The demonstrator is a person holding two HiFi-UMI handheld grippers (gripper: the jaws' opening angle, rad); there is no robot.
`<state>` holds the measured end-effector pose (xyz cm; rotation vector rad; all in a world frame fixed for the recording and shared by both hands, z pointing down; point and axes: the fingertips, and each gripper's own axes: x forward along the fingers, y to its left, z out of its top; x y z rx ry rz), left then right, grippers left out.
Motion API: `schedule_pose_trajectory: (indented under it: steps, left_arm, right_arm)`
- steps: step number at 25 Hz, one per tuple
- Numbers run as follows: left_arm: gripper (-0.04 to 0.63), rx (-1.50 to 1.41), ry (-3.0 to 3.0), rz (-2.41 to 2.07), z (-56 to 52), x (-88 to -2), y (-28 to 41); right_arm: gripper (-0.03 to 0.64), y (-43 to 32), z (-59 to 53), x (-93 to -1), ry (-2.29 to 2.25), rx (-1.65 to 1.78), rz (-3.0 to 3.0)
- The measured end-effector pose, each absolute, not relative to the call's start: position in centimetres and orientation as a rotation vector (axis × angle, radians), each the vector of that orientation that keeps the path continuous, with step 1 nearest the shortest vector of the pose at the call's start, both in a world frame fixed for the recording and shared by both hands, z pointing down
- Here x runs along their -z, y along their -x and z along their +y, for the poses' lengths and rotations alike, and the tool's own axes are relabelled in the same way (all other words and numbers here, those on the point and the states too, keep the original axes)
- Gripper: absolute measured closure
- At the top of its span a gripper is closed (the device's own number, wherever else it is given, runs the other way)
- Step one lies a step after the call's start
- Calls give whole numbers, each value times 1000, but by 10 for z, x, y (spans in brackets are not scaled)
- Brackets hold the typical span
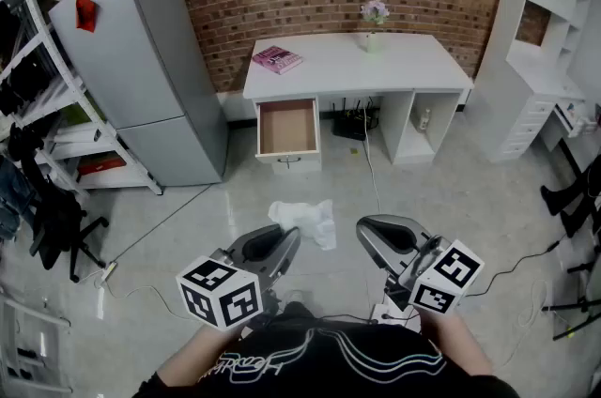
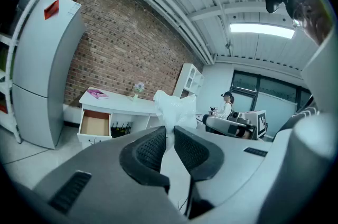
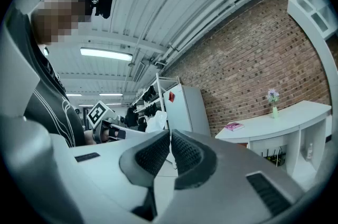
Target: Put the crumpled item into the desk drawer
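A: Now, what do we log for the left gripper (image 1: 289, 238)?
B: We log its jaws clamped on the crumpled white item (image 1: 305, 220), held out at our 12 o'clock, well short of the open desk drawer (image 1: 287, 128), also at 12.
A: And the right gripper (image 1: 368, 233)?
B: At 1 o'clock; jaws pressed together, nothing between them.

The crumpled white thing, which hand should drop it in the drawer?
Probably the left. The left gripper is shut on the crumpled white thing, with the open drawer ahead of it. The right gripper is shut with nothing between its jaws.
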<state>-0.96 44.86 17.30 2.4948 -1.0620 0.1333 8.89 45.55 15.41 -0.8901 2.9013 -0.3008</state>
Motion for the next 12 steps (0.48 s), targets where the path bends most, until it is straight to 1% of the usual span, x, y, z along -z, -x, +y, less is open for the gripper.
schedule_pose_trajectory:
  steps: [7, 12]
  left_arm:
    - [532, -142, -2517, -1071, 456, -170, 7]
    - [532, -131, -2507, -1067, 454, -172, 9]
  right_arm:
    - [574, -97, 463, -153, 905, 281, 2880]
    - [574, -93, 458, -159, 910, 327, 2876]
